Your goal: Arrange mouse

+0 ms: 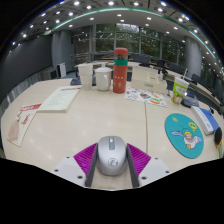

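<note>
A grey wireless mouse (112,154) sits between my two fingers, its sides against the magenta pads (86,157). My gripper (112,160) is shut on it and holds it over the near edge of the pale table (90,120). A round turquoise mouse pad (185,133) with a cartoon print lies on the table, ahead and to the right of the fingers.
A stack of red and green cups (120,70) and a white jug (103,77) stand at the far middle. Papers (58,98) lie at the left, a printed sheet (148,97) to the right of the cups. A green box (180,90) stands beyond the mouse pad.
</note>
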A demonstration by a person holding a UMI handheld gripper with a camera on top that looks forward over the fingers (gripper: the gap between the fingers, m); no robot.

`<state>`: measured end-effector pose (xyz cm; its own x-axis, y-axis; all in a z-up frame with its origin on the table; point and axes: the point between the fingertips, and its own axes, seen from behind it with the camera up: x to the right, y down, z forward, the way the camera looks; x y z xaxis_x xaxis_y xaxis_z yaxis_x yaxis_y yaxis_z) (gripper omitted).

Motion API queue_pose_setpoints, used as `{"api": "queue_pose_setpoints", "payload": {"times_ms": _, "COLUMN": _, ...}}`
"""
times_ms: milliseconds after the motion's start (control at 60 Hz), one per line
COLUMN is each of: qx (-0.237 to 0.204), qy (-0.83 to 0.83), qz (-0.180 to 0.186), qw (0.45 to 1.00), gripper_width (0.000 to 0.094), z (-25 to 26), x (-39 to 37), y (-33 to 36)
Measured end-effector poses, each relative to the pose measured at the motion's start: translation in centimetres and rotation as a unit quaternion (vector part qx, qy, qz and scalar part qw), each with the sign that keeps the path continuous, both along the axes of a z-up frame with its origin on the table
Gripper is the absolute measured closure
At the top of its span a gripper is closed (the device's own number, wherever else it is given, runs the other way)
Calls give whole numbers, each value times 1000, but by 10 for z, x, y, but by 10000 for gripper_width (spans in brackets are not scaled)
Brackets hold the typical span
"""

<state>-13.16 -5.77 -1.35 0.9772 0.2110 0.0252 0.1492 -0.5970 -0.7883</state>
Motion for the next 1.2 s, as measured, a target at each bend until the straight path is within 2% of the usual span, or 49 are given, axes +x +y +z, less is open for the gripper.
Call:
{"api": "queue_pose_setpoints", "payload": {"times_ms": 17, "qx": 2, "qy": 0, "qz": -1, "qw": 1000, "gripper_width": 439, "z": 0, "x": 0, "y": 2}}
{"api": "queue_pose_setpoints", "payload": {"times_ms": 250, "qx": 8, "qy": -5, "qz": -4, "qw": 1000, "gripper_width": 558, "z": 1, "x": 2, "y": 3}}
{"api": "queue_pose_setpoints", "payload": {"times_ms": 400, "qx": -1, "qy": 11, "qz": -6, "qw": 1000, "gripper_width": 569, "z": 12, "x": 0, "y": 1}}
{"api": "queue_pose_setpoints", "payload": {"times_ms": 550, "qx": 56, "qy": 51, "qz": -22, "qw": 997, "gripper_width": 568, "z": 92, "x": 22, "y": 20}}
{"api": "queue_pose_setpoints", "payload": {"times_ms": 683, "qx": 128, "qy": 69, "qz": -64, "qw": 987, "gripper_width": 569, "z": 175, "x": 94, "y": 56}}
{"api": "queue_pose_setpoints", "payload": {"times_ms": 750, "qx": 143, "qy": 67, "qz": -91, "qw": 983, "gripper_width": 568, "z": 186, "x": 139, "y": 73}}
{"api": "queue_pose_setpoints", "payload": {"times_ms": 833, "qx": 134, "qy": 47, "qz": -124, "qw": 982, "gripper_width": 570, "z": 168, "x": 194, "y": 91}}
{"api": "queue_pose_setpoints", "payload": {"times_ms": 950, "qx": 89, "qy": 46, "qz": -158, "qw": 982, "gripper_width": 570, "z": 108, "x": 246, "y": 102}}
{"api": "queue_pose_setpoints", "payload": {"times_ms": 1133, "qx": 34, "qy": 44, "qz": -172, "qw": 984, "gripper_width": 564, "z": 30, "x": 274, "y": 103}}
{"api": "queue_pose_setpoints", "payload": {"times_ms": 1200, "qx": 18, "qy": 55, "qz": -177, "qw": 982, "gripper_width": 522, "z": 13, "x": 274, "y": 103}}
